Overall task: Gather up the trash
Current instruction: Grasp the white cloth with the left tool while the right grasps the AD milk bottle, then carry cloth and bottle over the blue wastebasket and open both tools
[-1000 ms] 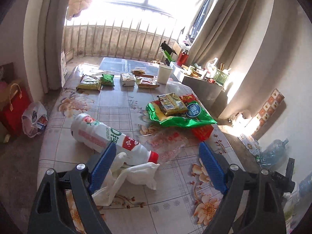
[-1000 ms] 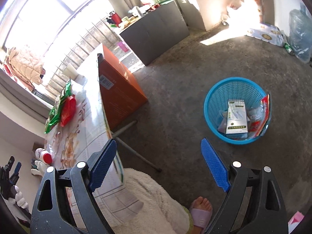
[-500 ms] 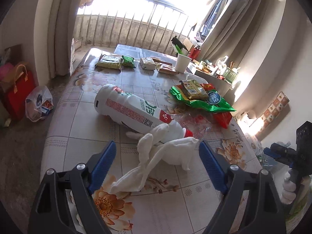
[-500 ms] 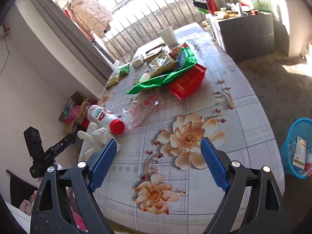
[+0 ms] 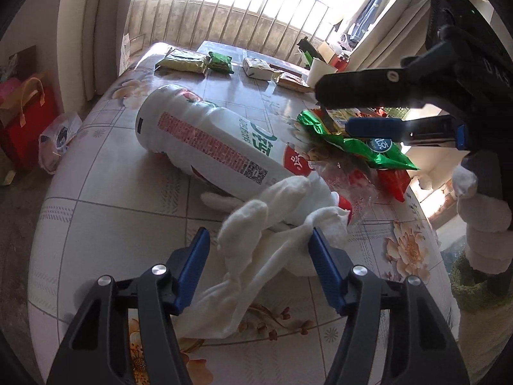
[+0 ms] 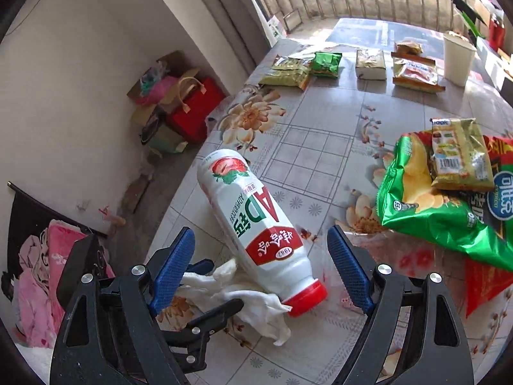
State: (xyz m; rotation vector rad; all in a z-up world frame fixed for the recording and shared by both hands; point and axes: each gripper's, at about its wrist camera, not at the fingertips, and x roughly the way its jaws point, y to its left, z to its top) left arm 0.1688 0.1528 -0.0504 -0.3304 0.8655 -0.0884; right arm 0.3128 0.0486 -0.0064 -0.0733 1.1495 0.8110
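Both jaws wide, empty: left hand-held gripper (image 5: 258, 256) straddles crumpled tissue (image 5: 272, 234), right hand-held gripper (image 6: 261, 264) brackets bottle (image 6: 256, 224) — closing on either could drag both — they touch

This is a lived-in room of a home. A worktop (image 6: 320, 147) under a flower-printed plastic cloth carries snack packets (image 6: 288, 70), a crisp bag (image 6: 442, 205), a paper cup (image 6: 457, 61) and a toppled milk-drink bottle (image 6: 256, 221). At the far end, long curtains (image 5: 80, 32) frame a barred window (image 5: 243, 9) full of daylight. On the left, a red gift bag (image 6: 195, 109) and cardboard boxes (image 6: 166, 64) stand on the bare concrete floor against a plain plastered wall (image 6: 80, 80).
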